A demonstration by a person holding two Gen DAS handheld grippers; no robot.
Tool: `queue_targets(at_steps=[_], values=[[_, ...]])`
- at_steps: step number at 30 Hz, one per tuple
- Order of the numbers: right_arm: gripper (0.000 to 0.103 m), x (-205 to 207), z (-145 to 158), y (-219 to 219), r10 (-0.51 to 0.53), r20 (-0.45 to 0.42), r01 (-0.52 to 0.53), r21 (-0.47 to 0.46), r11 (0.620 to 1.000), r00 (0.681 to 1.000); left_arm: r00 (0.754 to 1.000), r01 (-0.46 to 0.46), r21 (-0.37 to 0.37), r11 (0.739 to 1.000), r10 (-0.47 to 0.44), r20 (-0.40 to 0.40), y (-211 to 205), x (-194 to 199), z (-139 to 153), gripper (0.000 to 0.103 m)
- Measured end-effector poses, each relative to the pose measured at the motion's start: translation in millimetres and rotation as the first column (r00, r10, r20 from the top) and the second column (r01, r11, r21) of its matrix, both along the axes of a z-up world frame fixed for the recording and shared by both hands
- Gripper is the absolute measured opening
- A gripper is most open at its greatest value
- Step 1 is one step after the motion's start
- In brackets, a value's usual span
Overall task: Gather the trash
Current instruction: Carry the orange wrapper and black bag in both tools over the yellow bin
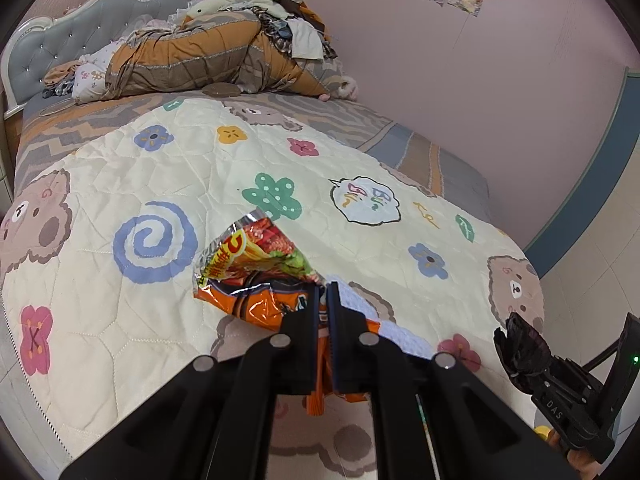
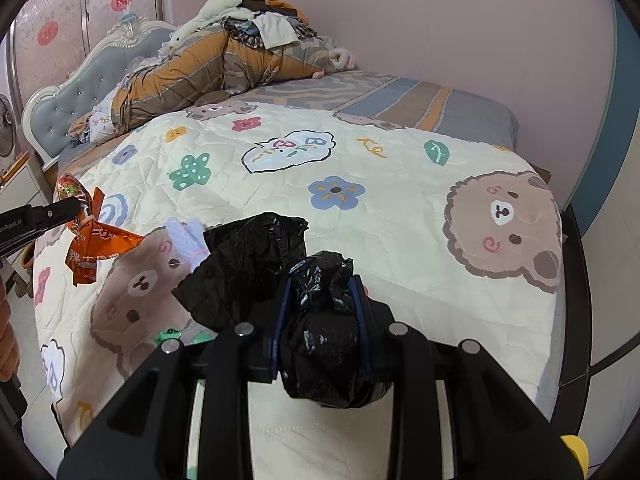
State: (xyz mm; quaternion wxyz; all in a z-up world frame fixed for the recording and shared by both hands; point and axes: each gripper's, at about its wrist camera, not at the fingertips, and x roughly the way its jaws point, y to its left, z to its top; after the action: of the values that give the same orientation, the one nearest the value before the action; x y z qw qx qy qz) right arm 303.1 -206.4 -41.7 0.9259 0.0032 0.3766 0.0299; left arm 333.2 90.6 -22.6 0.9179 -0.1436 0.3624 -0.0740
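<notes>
My left gripper (image 1: 323,294) is shut on an orange snack wrapper (image 1: 256,268) and holds it above the cream quilt (image 1: 160,184). The wrapper also shows in the right wrist view (image 2: 94,246), hanging from the left gripper (image 2: 78,202) at the far left. My right gripper (image 2: 320,284) is shut on a black plastic trash bag (image 2: 316,320), whose loose part (image 2: 248,264) spreads to the left over the quilt (image 2: 400,240). In the left wrist view the right gripper (image 1: 520,344) with the bag (image 1: 518,340) is at the lower right.
A white tissue (image 2: 186,240) lies on the quilt beside the bag; it also shows in the left wrist view (image 1: 400,336). A green scrap (image 2: 168,336) lies near the bed's front edge. Piled bedding and clothes (image 1: 216,52) fill the head of the bed. A pink wall (image 1: 480,80) runs along the right.
</notes>
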Motion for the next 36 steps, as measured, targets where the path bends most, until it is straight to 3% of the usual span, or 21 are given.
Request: queue_targets(at_steps=[20,36], values=[[0.028,-84,21,-44,-0.014,0.032,0.012,0.052,0.999,0.999,0.989,0.144,0.012,0.989,-0.144,0.019,-65,-76,11,0.004],[0.028,-146,21,-106,-0.092,0.039,0.089,0.070,0.994,0.995,0.946,0.325,0.020,0.945,-0.325,0.002,-148,-117,6,0.004]])
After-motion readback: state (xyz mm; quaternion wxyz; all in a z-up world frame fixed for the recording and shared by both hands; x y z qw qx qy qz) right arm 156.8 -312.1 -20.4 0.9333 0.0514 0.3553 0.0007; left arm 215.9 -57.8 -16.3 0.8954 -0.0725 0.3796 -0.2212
